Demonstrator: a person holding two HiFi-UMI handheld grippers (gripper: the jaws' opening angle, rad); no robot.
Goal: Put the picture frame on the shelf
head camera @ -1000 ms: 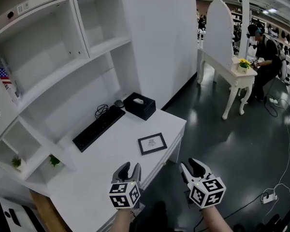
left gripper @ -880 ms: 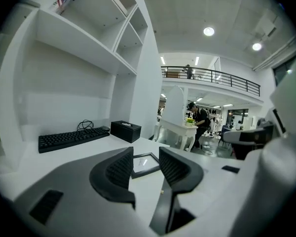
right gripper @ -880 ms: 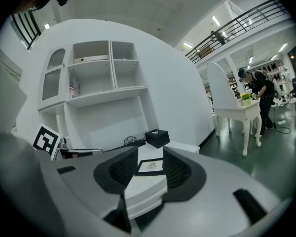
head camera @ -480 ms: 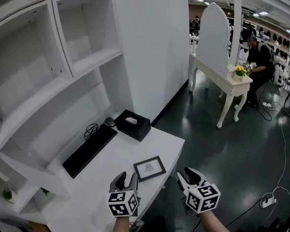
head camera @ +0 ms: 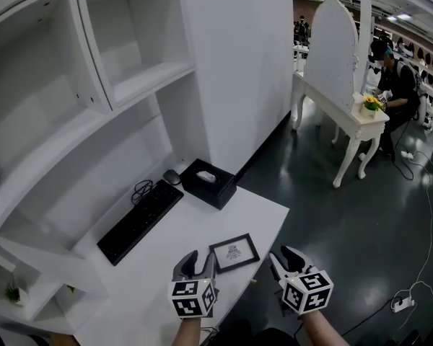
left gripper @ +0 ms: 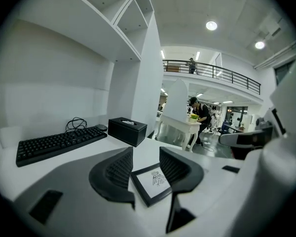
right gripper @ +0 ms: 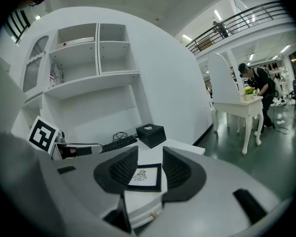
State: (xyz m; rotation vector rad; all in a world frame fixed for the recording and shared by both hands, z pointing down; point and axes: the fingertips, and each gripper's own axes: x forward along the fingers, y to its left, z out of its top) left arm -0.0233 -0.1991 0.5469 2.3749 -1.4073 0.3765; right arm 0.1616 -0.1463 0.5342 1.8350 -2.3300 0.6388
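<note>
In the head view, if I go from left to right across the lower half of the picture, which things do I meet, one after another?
small plant → keyboard → picture frame → right gripper. The left gripper and the tissue box overlap others sideways, so I leave them out.

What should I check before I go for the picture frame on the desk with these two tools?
1. Frame lies flat on the desk, near the front edge: ok.
2. Left tool is open. Its jaws have just been opening, and the frame lies ahead between them, not gripped: ok.
3. Right tool is open and holds nothing: ok.
4. Frame lines up between the jaws in both gripper views: ok.
5. Shelf above has bare space: ok.
6. Stand on the frame's back: cannot tell.
</note>
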